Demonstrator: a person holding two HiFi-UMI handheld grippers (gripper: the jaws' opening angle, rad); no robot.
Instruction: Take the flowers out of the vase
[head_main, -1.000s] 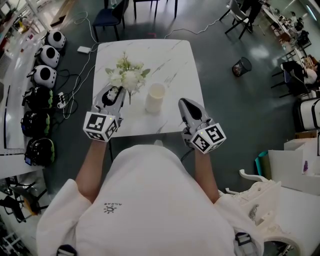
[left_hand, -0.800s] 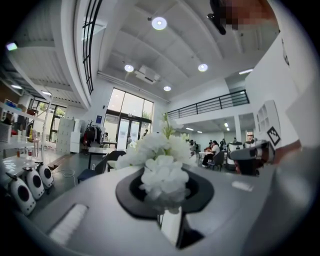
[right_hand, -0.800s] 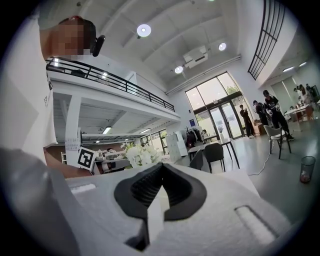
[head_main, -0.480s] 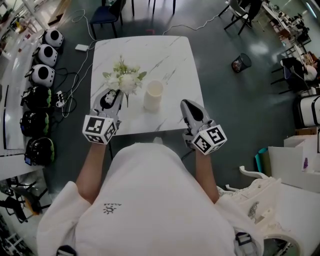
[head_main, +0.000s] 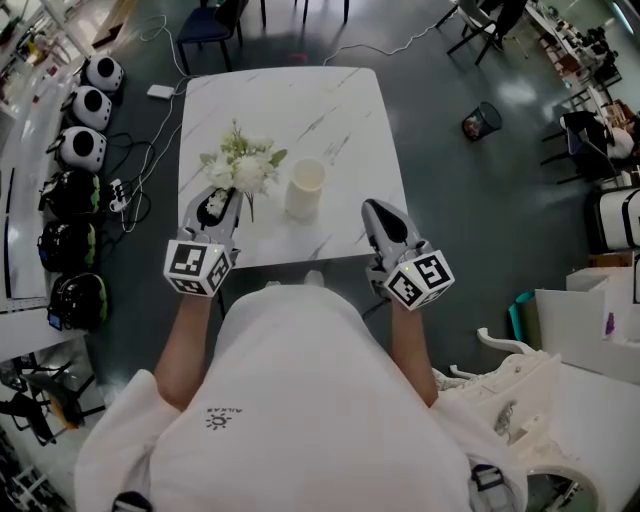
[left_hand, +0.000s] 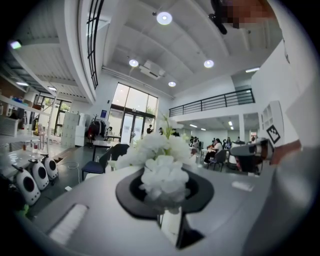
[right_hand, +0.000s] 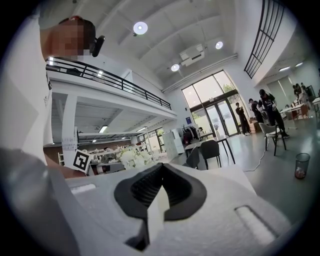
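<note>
Left of centre, my left gripper (head_main: 222, 196) clamps the flowers (head_main: 240, 168) by their stems — light, fragile, I judge; right gripper (head_main: 377, 212) closed, empty.

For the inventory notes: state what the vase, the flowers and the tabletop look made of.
The vase: cream, matte, no glare; likely ceramic, possibly plastic. The flowers: white blooms, green leaves; real or artificial, cannot tell. The tabletop: white with grey veins; marble or marble-look.
</note>
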